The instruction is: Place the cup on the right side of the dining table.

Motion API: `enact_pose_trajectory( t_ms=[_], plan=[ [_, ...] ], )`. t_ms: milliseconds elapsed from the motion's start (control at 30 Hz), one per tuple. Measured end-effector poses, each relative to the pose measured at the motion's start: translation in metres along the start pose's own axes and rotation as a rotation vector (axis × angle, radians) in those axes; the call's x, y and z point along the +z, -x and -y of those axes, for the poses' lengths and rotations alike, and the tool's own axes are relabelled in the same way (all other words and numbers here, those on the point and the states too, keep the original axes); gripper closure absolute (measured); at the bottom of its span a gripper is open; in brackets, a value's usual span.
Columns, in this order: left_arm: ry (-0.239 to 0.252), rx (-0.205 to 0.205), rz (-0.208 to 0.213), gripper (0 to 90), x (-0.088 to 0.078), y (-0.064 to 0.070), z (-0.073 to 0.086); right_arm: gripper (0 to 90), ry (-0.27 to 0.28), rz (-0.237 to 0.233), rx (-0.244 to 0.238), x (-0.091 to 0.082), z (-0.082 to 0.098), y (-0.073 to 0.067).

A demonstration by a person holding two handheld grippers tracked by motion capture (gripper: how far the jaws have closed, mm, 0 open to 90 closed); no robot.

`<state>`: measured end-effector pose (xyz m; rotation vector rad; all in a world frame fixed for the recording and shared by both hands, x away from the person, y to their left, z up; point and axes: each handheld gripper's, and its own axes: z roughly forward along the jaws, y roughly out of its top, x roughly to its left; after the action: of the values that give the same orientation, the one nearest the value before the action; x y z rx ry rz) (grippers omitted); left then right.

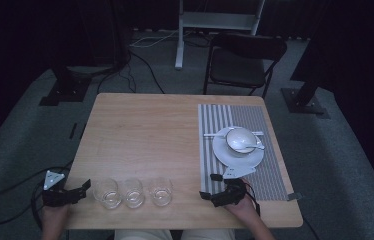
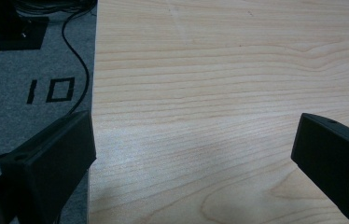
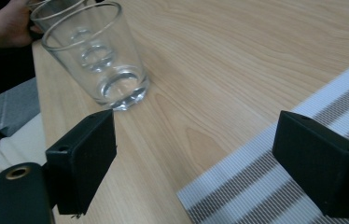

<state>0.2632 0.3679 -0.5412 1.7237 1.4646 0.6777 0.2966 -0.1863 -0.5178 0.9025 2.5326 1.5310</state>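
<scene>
My left gripper [image 1: 82, 191] and right gripper [image 1: 211, 187] both have fingers spread, holding nothing. Three glass tumblers [image 1: 133, 192] stand between them along the near edge of my pale wooden worktop [image 1: 145, 130] (grey carpet [image 1: 20, 135] around, dark room).

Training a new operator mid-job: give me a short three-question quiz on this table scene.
1. How many glasses stand in the row along the near table edge?
2. True or false: the left hand-held gripper is shut on the left glass.
3. Where does the bowl sit? A) on the bare wood B) on the white plate on the striped mat C) on the chair

Key: 1. Three: the left one, the middle glass and the right glass. 2. False; its jaws are open beside it, as are those of the right hand-held gripper. 3. B.
</scene>
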Motion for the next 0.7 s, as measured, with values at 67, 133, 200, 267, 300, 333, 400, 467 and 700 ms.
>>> enact_pose_trajectory(
  t_ms=[67,133,200,267,300,333,400,467,700],
  plan=[
    [0.0,0.0,0.001,0.2,0.0,0.0,0.0,13.0,-0.001,-0.003,-0.005,0.003,-0.002,-0.002],
    [-0.001,0.0,0.001,0.1,0.0,0.0,0.0,12.9,-0.006,-0.016,-0.013,0.007,-0.005,-0.004],
    [0.0,0.001,0.001,0.2,0.0,0.0,0.0,12.9,-0.015,-0.031,-0.022,0.011,-0.007,-0.007],
    [0.001,0.0,0.002,0.2,0.0,0.0,0.0,12.9,-0.016,-0.04,-0.029,0.015,-0.009,-0.01],
    [0.004,-0.001,0.002,0.2,0.0,0.0,0.0,12.9,-0.02,-0.048,-0.03,0.017,-0.01,-0.011],
    [0.001,0.0,0.004,0.2,0.0,0.0,0.0,12.9,-0.02,-0.044,-0.039,0.019,-0.011,-0.012],
    [0.003,-0.001,0.003,0.2,0.0,0.0,0.0,12.9,-0.022,-0.056,-0.041,0.023,-0.014,-0.014],
    [0.002,-0.001,0.005,0.2,0.0,0.0,0.0,12.9,-0.019,-0.068,-0.052,0.027,-0.017,-0.017],
    [0.004,0.001,0.005,0.2,0.0,0.0,0.0,13.0,-0.033,-0.102,-0.08,0.043,-0.022,-0.026]
  ],
)
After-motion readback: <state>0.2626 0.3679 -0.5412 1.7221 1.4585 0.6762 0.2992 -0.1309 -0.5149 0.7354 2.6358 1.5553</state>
